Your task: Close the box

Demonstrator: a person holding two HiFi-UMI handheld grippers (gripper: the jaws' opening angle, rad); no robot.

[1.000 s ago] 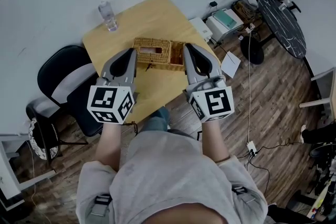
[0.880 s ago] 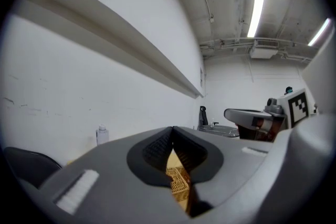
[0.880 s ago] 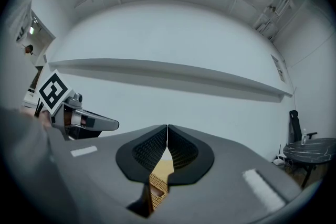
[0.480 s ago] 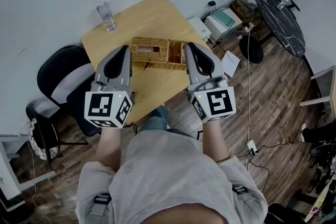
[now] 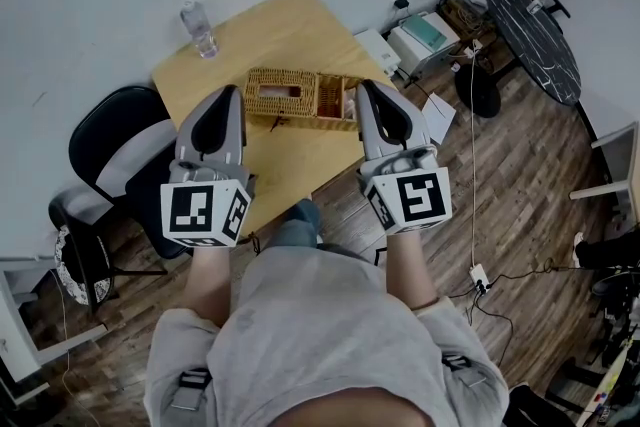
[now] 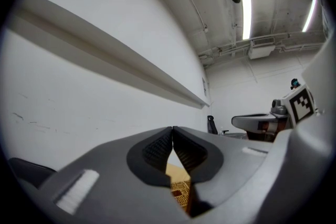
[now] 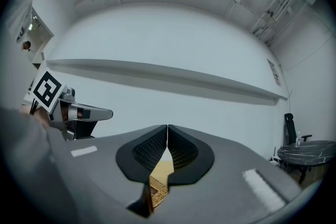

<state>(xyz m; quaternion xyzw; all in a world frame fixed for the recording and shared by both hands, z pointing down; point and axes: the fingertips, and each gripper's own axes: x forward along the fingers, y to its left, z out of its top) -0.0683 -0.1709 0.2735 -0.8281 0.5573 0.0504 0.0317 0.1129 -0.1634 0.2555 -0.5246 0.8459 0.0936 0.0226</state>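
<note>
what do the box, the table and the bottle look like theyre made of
Box: woven wicker or rattan, tan and matte; the fine weave shows on its sides.
Table: light wood or a wood-look laminate, smooth; even yellowish top, grain too faint to tell which.
Bottle: probably clear plastic, see-through with a pale cap; too small to rule out glass.

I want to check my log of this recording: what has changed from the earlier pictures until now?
The left claw has swung a little to the left, so its tip no longer overlaps the left end of the wicker box. Nothing was taken hold of or let go: both claws are shut and empty. The right claw, the box and the bottle stayed about where they were.
</note>
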